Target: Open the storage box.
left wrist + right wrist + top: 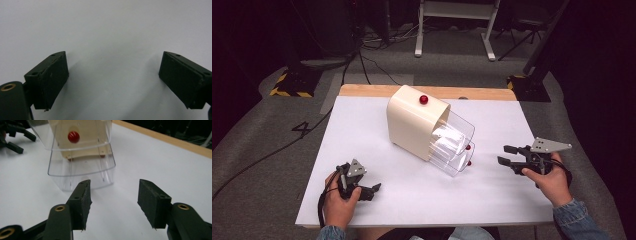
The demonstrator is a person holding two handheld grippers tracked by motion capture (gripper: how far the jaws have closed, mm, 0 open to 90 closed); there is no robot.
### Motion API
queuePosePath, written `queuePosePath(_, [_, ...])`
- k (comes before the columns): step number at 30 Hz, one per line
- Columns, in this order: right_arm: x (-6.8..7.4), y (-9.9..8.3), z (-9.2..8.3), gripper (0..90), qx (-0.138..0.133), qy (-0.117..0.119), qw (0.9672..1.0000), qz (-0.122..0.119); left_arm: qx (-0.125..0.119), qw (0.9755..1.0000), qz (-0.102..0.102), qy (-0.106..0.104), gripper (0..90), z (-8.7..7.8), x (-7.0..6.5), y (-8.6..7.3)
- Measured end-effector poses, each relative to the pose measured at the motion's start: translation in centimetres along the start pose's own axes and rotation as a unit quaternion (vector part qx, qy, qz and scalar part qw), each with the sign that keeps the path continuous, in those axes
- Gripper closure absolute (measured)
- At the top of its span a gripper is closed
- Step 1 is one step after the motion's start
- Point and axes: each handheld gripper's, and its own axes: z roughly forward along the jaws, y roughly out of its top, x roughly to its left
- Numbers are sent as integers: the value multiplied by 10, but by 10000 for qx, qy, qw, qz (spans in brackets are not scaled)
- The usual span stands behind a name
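High view: cream drawer cabinet (412, 122) lying tipped near the middle of the white table (362, 150), two clear drawers (452, 142) pulled out and pointing toward the right hand. Red knob (424, 99) on the cabinet's upper face, two smaller red knobs (469, 155) at the drawer fronts. Left gripper (374, 189) resting low at the near left edge, well apart from the cabinet. Right gripper (508, 155) held level near the drawer fronts, jaws apart, nothing between them. Large "4" (303, 127) marked in black on the grey floor left of the table; yellow-and-black hazard tape (292, 92) round a stand base beyond it.

Left gripper view: left gripper (113, 75) with jaws spread wide over bare white table (112, 30), nothing gripped. No writing readable.

Right gripper view: right gripper (113, 200) with jaws parted, empty, just short of the lower clear drawer (82, 175). Red knob (73, 137) seen through the upper drawer. Wooden table edge (175, 141) at upper right. No label legible on cabinet or drawers.
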Motion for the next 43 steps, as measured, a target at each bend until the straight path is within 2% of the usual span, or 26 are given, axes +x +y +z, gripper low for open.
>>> queuePosePath(4, [-4, -10, -3, 442, 250, -112, 9996, 82, 1, 10000, -4, -8, 93, 0, 0, 0])
queuePosePath(8, [-9, -21, -4, 427, 476, -129, 9986, 205, 3, 10000, 11, -4, 92, 0, 1, 0])
queuePosePath(12, [-13, -31, -3, 425, 761, -225, 9966, 206, 4, 10000, 9, -5, 92, 0, 1, 0])
queuePosePath(18, [-18, -45, 1, 396, 1064, -236, 9933, 378, 1, 10000, 7, -10, 92, 0, 0, 0])
queuePosePath(21, [-17, -51, 4, 387, 1234, -263, 9915, 332, -1, 10000, 4, -11, 92, 0, 0, 0])
queuePosePath(25, [-16, -58, 8, 339, 1286, -316, 9908, 279, -1, 10000, 4, -11, 92, 0, 0, 0])
queuePosePath(28, [-17, -64, 10, 225, 1389, -507, 9890, 94, 0, 10000, -6, -13, 92, 0, 0, 0])
queuePosePath(31, [-17, -66, 11, 168, 1294, -478, 9903, 155, -1, 10000, 4, -11, 92, 0, 0, 0])
queuePosePath(35, [-15, -67, 12, 156, 1292, -483, 9904, 63, 0, 10000, -2, -6, 92, 0, 0, 0])
queuePosePath(43, [-15, -68, 12, 154, 1270, -497, 9906, 58, 1, 10000, 7, -6, 92, 0, 0, 0])
